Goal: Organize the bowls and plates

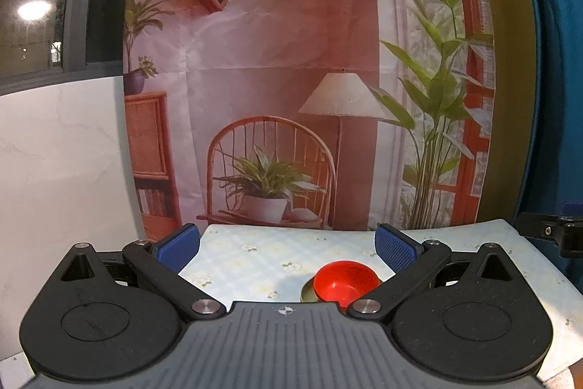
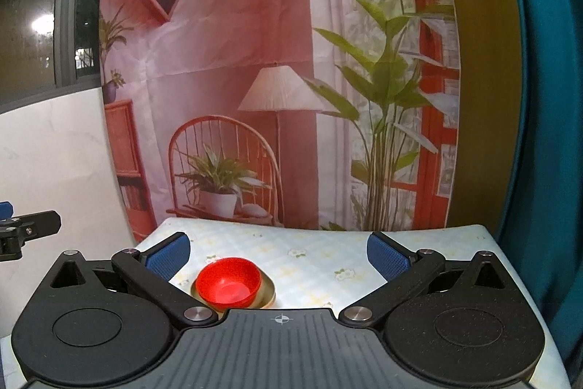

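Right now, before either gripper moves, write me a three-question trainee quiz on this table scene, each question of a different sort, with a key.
1. True or false: the red bowl sits on the gold plate.
2. Multiple choice: how do the jaws of the left gripper and the right gripper stand?
A. both open and empty
B. left shut on the bowl
C. right shut on the plate
3. Fill in: the bowl and plate rest on a table covered by a pale cloth printed with small ____.

Key: 1 true; 2 A; 3 flowers.
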{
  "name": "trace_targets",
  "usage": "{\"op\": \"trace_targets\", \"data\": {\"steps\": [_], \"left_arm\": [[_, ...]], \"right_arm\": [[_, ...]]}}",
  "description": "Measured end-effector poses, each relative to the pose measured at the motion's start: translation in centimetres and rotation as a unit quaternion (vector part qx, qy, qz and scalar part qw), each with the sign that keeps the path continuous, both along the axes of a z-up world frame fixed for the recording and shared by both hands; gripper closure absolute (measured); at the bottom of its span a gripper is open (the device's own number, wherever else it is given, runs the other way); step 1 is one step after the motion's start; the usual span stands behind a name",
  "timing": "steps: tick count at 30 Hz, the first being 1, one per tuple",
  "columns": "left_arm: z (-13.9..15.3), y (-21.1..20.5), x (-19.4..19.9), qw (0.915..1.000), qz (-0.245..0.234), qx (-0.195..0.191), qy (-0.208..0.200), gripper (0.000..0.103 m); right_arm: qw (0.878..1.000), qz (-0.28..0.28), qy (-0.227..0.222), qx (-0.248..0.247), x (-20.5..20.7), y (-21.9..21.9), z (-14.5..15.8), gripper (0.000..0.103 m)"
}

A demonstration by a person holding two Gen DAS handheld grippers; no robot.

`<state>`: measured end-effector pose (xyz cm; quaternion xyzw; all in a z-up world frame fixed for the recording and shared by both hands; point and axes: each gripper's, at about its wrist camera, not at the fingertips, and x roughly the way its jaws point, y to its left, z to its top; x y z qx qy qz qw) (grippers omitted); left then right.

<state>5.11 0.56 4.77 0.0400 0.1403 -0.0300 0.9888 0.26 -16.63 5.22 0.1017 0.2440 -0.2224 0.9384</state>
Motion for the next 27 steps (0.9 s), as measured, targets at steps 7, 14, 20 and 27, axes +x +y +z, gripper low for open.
{"op": "trace_targets", "data": {"steps": [7, 14, 20, 27], "left_arm": [[-0.05, -0.06, -0.23, 1.0000, 0.002, 0.004, 0.001, 0.000], [-0.02, 0.04, -0.18, 1.0000, 0.003, 0.005, 0.002, 0.000], [-0.24, 0.17, -0.07, 1.0000, 0.003, 0.005, 0.008, 0.000], [-0.31, 0.42, 0.11, 0.9999, 0.005, 0.008, 0.011, 0.000]], "right_arm": [[1.000, -0.002, -0.005, -0.002, -0.31, 0.14, 0.33, 0.000], [1.000, -0.002, -0.006, -0.002, -0.52, 0.24, 0.34, 0.000], [1.000, -0.003, -0.006, -0.001, -0.58, 0.20, 0.42, 0.000], [1.000, -0.004, -0.006, 0.000, -0.63, 0.11, 0.49, 0.000]]}}
